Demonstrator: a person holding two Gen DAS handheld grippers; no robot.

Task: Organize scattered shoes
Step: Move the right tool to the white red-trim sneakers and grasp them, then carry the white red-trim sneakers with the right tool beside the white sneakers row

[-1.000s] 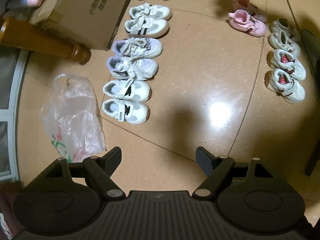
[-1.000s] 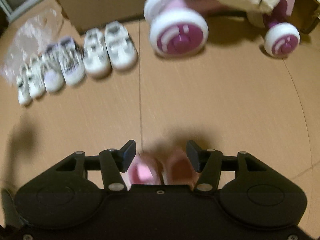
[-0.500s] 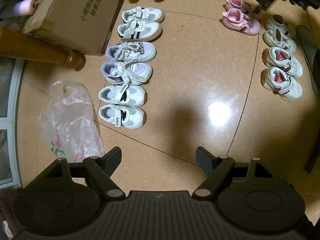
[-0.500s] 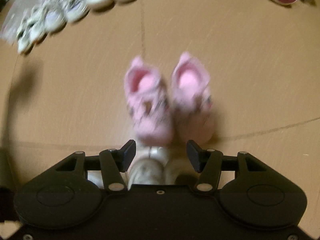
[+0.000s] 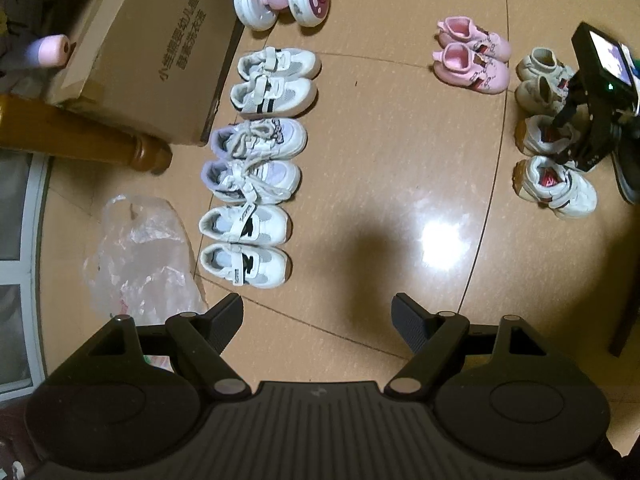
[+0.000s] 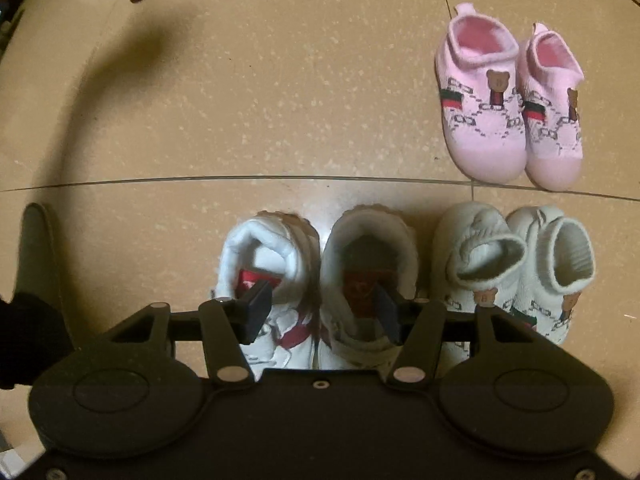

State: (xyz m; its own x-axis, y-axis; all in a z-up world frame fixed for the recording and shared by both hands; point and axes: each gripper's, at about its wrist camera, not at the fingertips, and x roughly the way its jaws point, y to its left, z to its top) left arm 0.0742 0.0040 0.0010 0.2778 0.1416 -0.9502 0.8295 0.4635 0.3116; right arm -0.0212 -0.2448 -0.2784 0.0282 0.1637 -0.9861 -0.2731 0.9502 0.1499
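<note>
A: What is shown in the left wrist view?

B: The black left gripper (image 5: 318, 320) is held wide apart over the tan tiled floor (image 5: 380, 152), with nothing between its jaws. A column of six white strap sneakers (image 5: 256, 160) is lined up beside a brown cardboard box (image 5: 152, 52) and a crumpled clear plastic bag (image 5: 140, 256). A pair of pink knit slip-on shoes (image 5: 472, 60) is set well apart to the right, near a second column of white shoes (image 5: 556, 180), over which the right gripper (image 5: 568, 136) is seen.

A: And the right wrist view?

B: The right gripper (image 6: 320, 312) is pointed down, half spread, above a pair of white red-lined high-tops (image 6: 320, 264). Whether its pads touch them cannot be told. A cream knit pair (image 6: 516, 256) stands just beside, the pink pair (image 6: 508, 96) beyond.
</note>
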